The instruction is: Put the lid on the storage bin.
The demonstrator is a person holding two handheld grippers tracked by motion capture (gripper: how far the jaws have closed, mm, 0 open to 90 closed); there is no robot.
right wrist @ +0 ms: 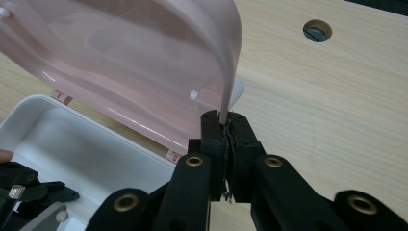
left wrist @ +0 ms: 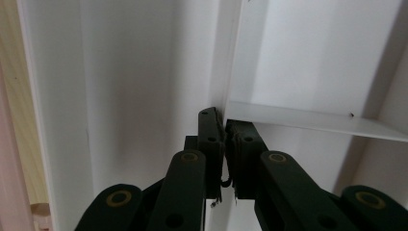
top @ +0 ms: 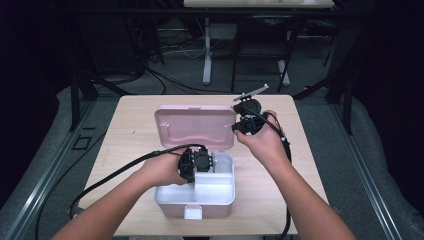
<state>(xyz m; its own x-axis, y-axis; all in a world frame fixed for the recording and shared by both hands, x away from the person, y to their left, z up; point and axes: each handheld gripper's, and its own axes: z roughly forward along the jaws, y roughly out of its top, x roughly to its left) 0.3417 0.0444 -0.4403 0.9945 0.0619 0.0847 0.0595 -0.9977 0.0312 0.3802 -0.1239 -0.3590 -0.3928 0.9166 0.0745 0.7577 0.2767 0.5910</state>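
Gripping the pink lid's (right wrist: 120,62) edge, my right hand-held gripper (right wrist: 225,120) holds it upright over the white storage box (top: 170,195) mid-counter (top: 305,165). My left hand-held gripper (left wrist: 224,115) sits inside the box, nearly clenched astride the white divider (left wrist: 308,120); actual contact is hard to make out.

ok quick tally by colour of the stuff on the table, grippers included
pink: 1, the raised lid
white: 2, the box and its front latch
black: 2, the left gripper and the right gripper
total: 5
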